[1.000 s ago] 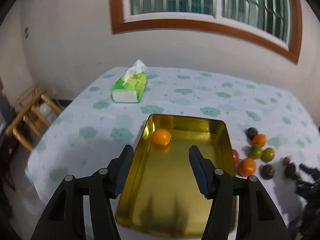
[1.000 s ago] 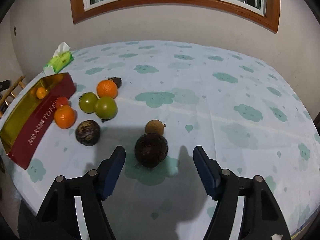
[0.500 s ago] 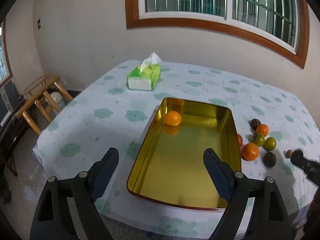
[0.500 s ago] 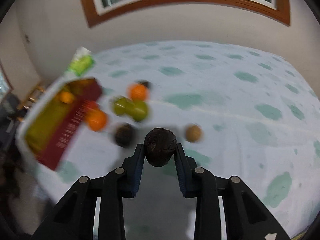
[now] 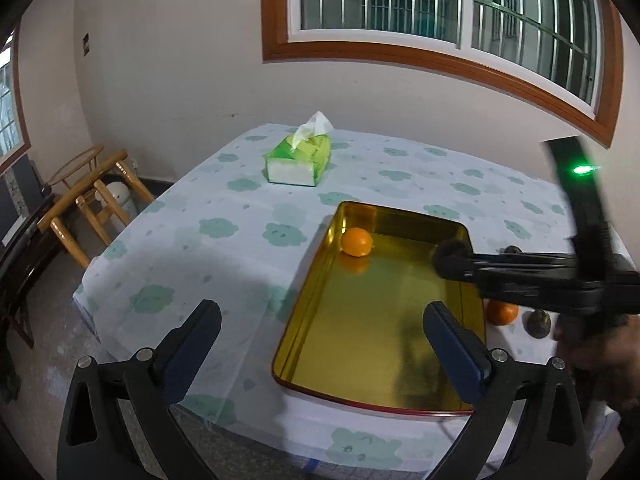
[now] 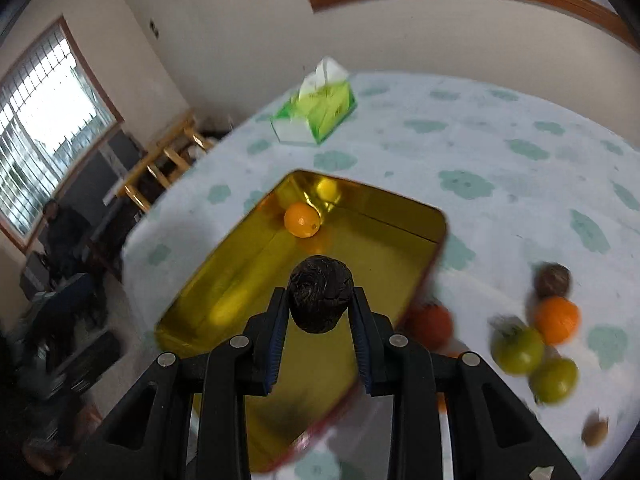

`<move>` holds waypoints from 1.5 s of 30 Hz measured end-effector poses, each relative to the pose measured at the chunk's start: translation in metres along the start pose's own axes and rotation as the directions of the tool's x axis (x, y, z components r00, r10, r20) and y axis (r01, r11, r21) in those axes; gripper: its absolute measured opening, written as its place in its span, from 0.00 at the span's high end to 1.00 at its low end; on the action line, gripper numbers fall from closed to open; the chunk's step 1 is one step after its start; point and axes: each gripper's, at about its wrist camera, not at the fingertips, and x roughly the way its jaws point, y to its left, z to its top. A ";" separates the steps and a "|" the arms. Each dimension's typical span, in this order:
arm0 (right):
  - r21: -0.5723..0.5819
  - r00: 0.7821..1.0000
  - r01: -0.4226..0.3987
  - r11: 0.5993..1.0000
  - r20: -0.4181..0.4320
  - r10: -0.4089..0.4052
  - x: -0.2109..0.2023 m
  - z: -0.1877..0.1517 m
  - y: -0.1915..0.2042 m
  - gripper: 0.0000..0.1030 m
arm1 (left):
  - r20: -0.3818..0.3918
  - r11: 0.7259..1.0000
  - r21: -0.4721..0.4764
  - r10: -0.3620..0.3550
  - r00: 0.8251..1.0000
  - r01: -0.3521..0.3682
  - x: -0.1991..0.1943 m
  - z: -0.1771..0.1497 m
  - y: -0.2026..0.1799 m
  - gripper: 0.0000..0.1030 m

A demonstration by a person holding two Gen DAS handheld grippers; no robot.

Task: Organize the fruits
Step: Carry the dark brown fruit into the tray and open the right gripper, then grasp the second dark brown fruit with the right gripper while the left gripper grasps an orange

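One table (image 5: pixel 224 240) carries one gold tray (image 6: pixel 240 280) holding one orange (image 6: pixel 302 220). Two hand-held grippers: the left hand-held gripper (image 5: pixel 320 344) has just spread wide, empty; the right hand-held gripper (image 6: pixel 320 332) clamps one dark fruit (image 6: pixel 320 296) over the tray. Two green fruits (image 6: pixel 518 350) lie beside it.

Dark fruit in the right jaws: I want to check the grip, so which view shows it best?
The right wrist view: the dark fruit sits sharp and central, pinched by both jaws over the tin. The left wrist view shows only a blurred dark blob at the jaw tips.
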 end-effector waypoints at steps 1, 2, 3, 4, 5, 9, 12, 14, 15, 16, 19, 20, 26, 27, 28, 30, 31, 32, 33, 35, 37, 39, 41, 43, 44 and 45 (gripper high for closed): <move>-0.015 1.000 0.013 1.000 -0.020 -0.013 0.011 0.004 0.003 0.73 | -0.003 1.000 0.000 -0.002 1.000 0.002 0.001 0.000 0.001 0.02; -0.018 0.999 0.019 1.000 -0.040 -0.019 0.019 0.006 0.005 0.73 | -0.004 1.000 -0.002 -0.003 1.000 0.003 0.001 0.000 0.003 0.02; -0.019 0.998 0.020 1.000 -0.055 -0.021 0.027 0.008 0.006 0.73 | -0.003 1.000 -0.008 0.000 1.000 0.000 0.002 0.000 0.005 0.02; -0.022 0.997 0.025 0.999 -0.067 -0.027 0.034 0.010 0.007 0.73 | -0.003 1.000 -0.009 0.001 1.000 -0.001 0.002 0.000 0.006 0.02; -0.026 0.996 0.036 0.999 -0.077 -0.038 0.039 0.013 0.006 0.73 | -0.007 1.000 -0.011 0.000 1.000 0.000 0.004 0.000 0.008 0.02; -0.044 0.992 0.064 0.997 -0.104 -0.068 0.054 0.022 0.009 0.73 | -0.022 1.000 -0.015 -0.007 1.000 0.007 0.010 -0.001 0.011 0.02; -0.043 0.990 0.076 0.996 -0.114 -0.080 0.064 0.030 0.009 0.73 | -0.023 1.000 -0.011 -0.006 1.000 0.006 0.012 -0.003 0.012 0.02; -0.050 0.988 0.088 0.995 -0.121 -0.094 0.069 0.033 0.010 0.73 | -0.024 1.000 -0.005 -0.004 1.000 0.004 0.013 -0.004 0.011 0.02; -0.054 0.987 0.095 0.994 -0.124 -0.101 0.071 0.035 0.010 0.73 | -0.023 1.000 -0.002 -0.004 1.000 0.004 0.014 -0.004 0.011 0.02; -0.053 0.987 0.099 0.994 -0.125 -0.105 0.074 0.036 0.010 0.73 | -0.022 1.000 0.001 -0.005 1.000 0.005 0.014 -0.004 0.011 0.02; -0.049 0.987 0.104 0.993 -0.118 -0.109 0.077 0.041 0.010 0.73 | -0.023 1.000 0.007 -0.002 1.000 0.002 0.015 -0.004 0.012 0.02; -0.050 0.987 0.105 0.993 -0.115 -0.110 0.078 0.042 0.011 0.73 | -0.023 1.000 0.005 -0.004 1.000 0.004 0.015 -0.004 0.011 0.02; -0.052 0.993 0.092 0.994 -0.072 -0.096 0.073 0.044 0.016 0.72 | -0.025 1.000 -0.003 -0.010 1.000 0.010 0.017 -0.006 0.014 0.02; -0.051 0.995 0.084 0.995 -0.052 -0.087 0.069 0.045 0.016 0.72 | -0.026 1.000 -0.001 -0.008 1.000 0.008 0.017 -0.006 0.014 0.02; -0.053 0.996 0.086 0.995 -0.031 -0.088 0.064 0.045 0.017 0.72 | -0.026 1.000 -0.001 -0.007 1.000 0.007 0.017 -0.006 0.014 0.02; -0.057 0.996 0.090 0.994 0.010 -0.089 0.051 0.044 0.017 0.72 | -0.020 1.000 0.004 -0.011 1.000 0.011 0.015 -0.007 0.015 0.02; -0.055 0.996 0.083 0.995 0.033 -0.081 0.041 0.042 0.015 0.72 | -0.015 1.000 0.007 -0.014 1.000 0.014 0.014 -0.007 0.015 0.02; -0.047 0.995 0.079 0.996 0.057 -0.077 0.030 0.039 0.012 0.72 | -0.009 1.000 0.010 -0.020 1.000 0.020 0.013 -0.006 0.015 0.02; -0.038 0.994 0.079 0.996 0.077 -0.076 0.019 0.035 0.008 0.72 | 0.002 0.999 0.014 -0.029 1.000 0.029 0.011 -0.007 0.015 0.02; -0.021 0.992 0.071 0.997 0.106 -0.068 -0.008 0.018 -0.003 0.72 | 0.029 0.999 0.029 -0.046 0.999 0.046 0.006 -0.006 0.012 0.02; 0.001 0.988 0.081 0.997 0.131 -0.081 -0.033 -0.005 -0.019 0.72 | 0.049 0.997 0.044 -0.064 0.997 0.062 0.001 -0.006 0.008 0.02; 0.025 0.986 0.097 0.995 0.130 -0.100 -0.058 -0.036 -0.039 0.72 | 0.071 0.994 0.070 -0.087 0.994 0.083 -0.004 -0.006 0.000 0.02; 0.034 0.981 0.149 0.988 0.118 -0.152 -0.075 -0.064 -0.055 0.71 | 0.082 0.990 0.090 -0.112 0.990 0.105 -0.007 -0.006 -0.006 0.02; 0.051 0.977 0.185 0.981 0.096 -0.189 -0.086 -0.089 -0.068 0.71 | 0.081 0.986 0.114 -0.134 0.988 0.125 -0.007 -0.007 -0.017 0.02; 0.074 0.979 0.180 0.981 0.087 -0.186 -0.090 -0.101 -0.075 0.71 | 0.075 0.983 0.124 -0.143 0.987 0.133 -0.006 -0.007 -0.023 0.02; 0.088 0.979 0.177 0.980 0.083 -0.184 -0.091 -0.110 -0.079 0.71 | 0.064 0.980 0.136 -0.157 0.986 0.147 -0.005 -0.008 -0.030 0.02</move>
